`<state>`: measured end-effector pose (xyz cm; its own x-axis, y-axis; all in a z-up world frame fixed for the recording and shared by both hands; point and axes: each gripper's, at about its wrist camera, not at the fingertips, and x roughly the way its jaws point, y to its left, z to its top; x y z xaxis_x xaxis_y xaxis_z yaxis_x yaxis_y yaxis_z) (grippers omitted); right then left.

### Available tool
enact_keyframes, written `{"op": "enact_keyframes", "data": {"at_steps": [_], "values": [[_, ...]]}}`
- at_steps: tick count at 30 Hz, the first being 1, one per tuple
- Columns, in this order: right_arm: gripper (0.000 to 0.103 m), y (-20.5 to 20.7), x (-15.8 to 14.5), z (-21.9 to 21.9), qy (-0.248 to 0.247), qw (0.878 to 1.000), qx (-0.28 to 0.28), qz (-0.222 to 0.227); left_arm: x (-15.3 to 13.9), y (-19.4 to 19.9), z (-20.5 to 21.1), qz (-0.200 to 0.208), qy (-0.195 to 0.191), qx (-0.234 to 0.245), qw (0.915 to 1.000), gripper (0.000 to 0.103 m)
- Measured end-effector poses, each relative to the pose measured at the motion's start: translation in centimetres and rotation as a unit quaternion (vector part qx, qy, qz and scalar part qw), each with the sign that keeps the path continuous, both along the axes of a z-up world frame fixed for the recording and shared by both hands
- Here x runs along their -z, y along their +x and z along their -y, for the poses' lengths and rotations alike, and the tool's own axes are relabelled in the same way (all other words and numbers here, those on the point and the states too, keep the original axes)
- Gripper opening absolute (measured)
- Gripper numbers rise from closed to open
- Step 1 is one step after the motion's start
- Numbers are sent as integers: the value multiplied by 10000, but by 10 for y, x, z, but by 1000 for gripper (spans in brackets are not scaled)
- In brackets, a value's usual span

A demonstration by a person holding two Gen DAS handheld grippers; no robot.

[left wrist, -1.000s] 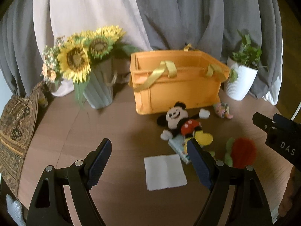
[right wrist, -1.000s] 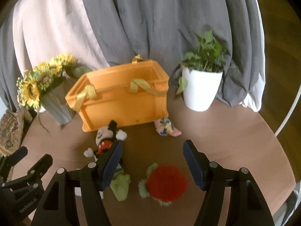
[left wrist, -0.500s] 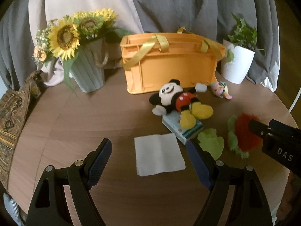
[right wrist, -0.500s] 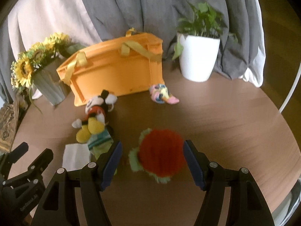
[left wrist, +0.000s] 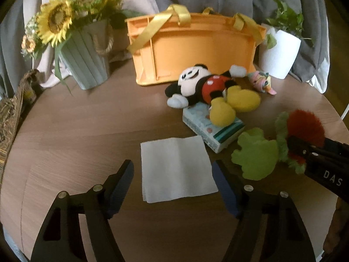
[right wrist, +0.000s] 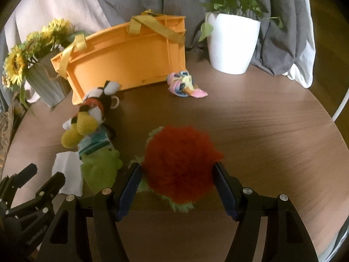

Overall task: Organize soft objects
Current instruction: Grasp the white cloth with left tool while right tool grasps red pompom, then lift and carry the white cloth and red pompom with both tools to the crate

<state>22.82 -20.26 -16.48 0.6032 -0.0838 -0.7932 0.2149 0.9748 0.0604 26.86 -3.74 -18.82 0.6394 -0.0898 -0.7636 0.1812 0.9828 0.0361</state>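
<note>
Left tongs (left wrist: 173,181) closing over napkin (left wrist: 177,168), tissue pack (left wrist: 212,128) beside

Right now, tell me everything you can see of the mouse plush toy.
The mouse plush toy lies on its back on the round wooden table, in front of the orange basket. It looks soft and fuzzy: black ears and arms, white face and gloves, red shorts with white dots, big yellow shoes. Its legs rest on a tissue pack; one raised glove reaches toward the basket's wall, though contact is unclear. No gripper touches it.
</note>
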Motion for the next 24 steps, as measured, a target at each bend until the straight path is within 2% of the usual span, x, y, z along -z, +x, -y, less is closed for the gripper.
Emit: {"op": "enact_keyframes", "data": {"at_steps": [4,7,10,12,18,20,24], "values": [[68,6,6,-1,-29,10000,-63,-57,10,6,-1,-163,-117,-72,9998,67],[68,9,11,-2,-42,9999,-82,-74,17,9,-2,-312,-196,-142,9992,61],[68,11,15,-2,-45,9999,-106,-89,18,9,-2,-266,-196,-215,9992,57],[67,12,16,-1,-26,9999,-128,-86,18,9,-1,-247,-176,-208,9993,47],[52,15,20,0,3,9997,-190,-130,16,12,0,-250,-173,-184,9994,17],[47,15,20,0,18,9997,-205,-130,15,12,0,-264,-187,-177,9993,11],[40,15,19,-1,24,9997,-228,-97,11,9,-1,-253,-202,-188,9993,10]]}}
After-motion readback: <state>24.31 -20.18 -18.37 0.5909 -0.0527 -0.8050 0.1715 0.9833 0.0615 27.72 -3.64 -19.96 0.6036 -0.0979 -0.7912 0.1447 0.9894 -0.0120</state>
